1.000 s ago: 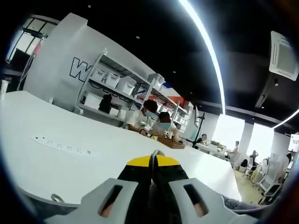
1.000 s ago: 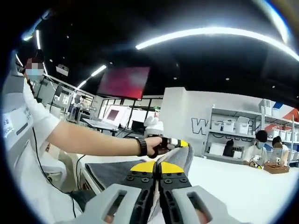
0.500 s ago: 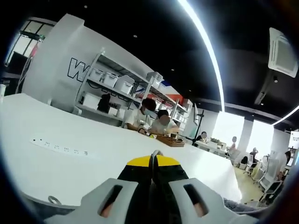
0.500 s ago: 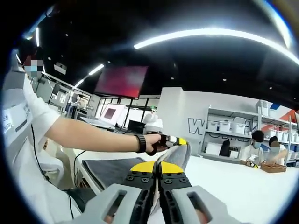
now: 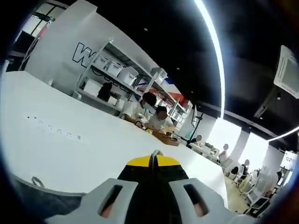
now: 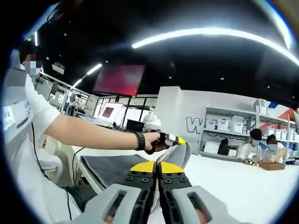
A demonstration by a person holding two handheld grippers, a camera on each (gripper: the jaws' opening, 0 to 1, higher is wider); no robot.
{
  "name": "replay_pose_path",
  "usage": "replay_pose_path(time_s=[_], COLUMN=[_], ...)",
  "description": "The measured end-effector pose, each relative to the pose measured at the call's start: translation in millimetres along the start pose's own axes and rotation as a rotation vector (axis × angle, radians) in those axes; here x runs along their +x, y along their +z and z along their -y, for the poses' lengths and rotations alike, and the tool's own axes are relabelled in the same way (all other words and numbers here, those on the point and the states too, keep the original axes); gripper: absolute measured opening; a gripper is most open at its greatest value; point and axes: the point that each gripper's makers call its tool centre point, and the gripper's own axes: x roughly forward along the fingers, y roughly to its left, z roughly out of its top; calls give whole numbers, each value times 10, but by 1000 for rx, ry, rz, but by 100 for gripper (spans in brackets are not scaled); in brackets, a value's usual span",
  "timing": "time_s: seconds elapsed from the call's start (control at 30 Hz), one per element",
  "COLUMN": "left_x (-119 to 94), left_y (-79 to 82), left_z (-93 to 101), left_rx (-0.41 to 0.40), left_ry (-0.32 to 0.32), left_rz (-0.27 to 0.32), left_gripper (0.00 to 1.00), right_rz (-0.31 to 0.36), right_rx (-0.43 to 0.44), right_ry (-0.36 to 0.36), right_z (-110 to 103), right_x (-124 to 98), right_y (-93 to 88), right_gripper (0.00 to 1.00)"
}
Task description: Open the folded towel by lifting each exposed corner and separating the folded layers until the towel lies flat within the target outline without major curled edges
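In the left gripper view, my left gripper (image 5: 153,161) has its yellow-tipped jaws pressed together, and a small nub of grey cloth pokes out at the tips. A dark grey towel (image 5: 44,204) shows at the lower left edge of the white table (image 5: 70,149). In the right gripper view, the right gripper (image 6: 157,166) is shut, and pale cloth runs down between its jaws. From there a raised fold of the towel (image 6: 181,156) climbs to the left gripper (image 6: 179,140), held in a person's hand. The rest of the towel (image 6: 110,167) lies flat on the table (image 6: 233,184).
The person's bare forearm (image 6: 88,135) with a black wristband reaches in from the left. Shelving with white bins (image 5: 112,77) and seated people (image 5: 152,112) stand beyond the table's far edge. A red screen (image 6: 119,80) hangs overhead. Broad white tabletop stretches to the right.
The left gripper view has tilted, so more grey towel shows at its lower left. In the right gripper view, the hand with the left gripper sits slightly lower. Both grippers stay shut.
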Motion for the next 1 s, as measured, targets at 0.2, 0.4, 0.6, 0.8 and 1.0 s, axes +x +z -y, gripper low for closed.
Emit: replay_pose_path(time_s=[0.2, 0.4, 0.6, 0.8, 1.0], left_x=[14, 11, 34, 80, 149], left_y=[-79, -171, -211, -249, -242], left_z=[-14, -20, -6, 33, 99], left_rx=[-28, -67, -80, -97, -118], left_ry=[5, 1, -13, -16, -26], left_rz=[-25, -47, -48, -31, -13], left_gripper=[1, 1, 1, 1, 1], right_rz=[-12, -20, -27, -45, -54], right_rx=[-18, -30, -24, -47, -38], right_ry=[-25, -38, -45, -68, -70], right_z=[63, 74, 88, 121, 134], right_x=[-28, -44, -62, -101, -152], right_y=[-63, -95, -135, -202, -253], right_gripper=[0, 0, 0, 0, 0])
